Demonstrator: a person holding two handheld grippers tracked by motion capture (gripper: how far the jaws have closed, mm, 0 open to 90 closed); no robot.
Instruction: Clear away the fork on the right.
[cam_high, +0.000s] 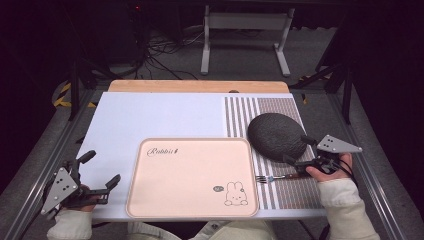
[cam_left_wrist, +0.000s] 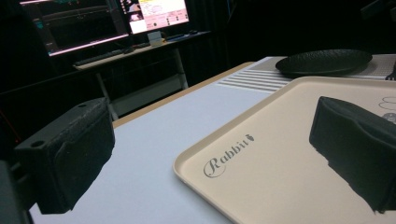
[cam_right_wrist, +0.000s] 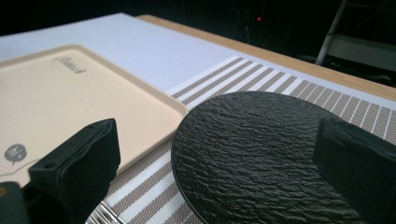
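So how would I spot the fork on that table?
Find the striped mat on the table's right side. The fork lies on it below the black plate, just right of the beige tray: the one thin, shiny thing there.

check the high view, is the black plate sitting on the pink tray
No, the black plate lies on the striped placemat, to the right of the pink tray.

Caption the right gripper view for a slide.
Open right tongs straddle the near rim of a black textured plate on a striped placemat, beside a beige tray.
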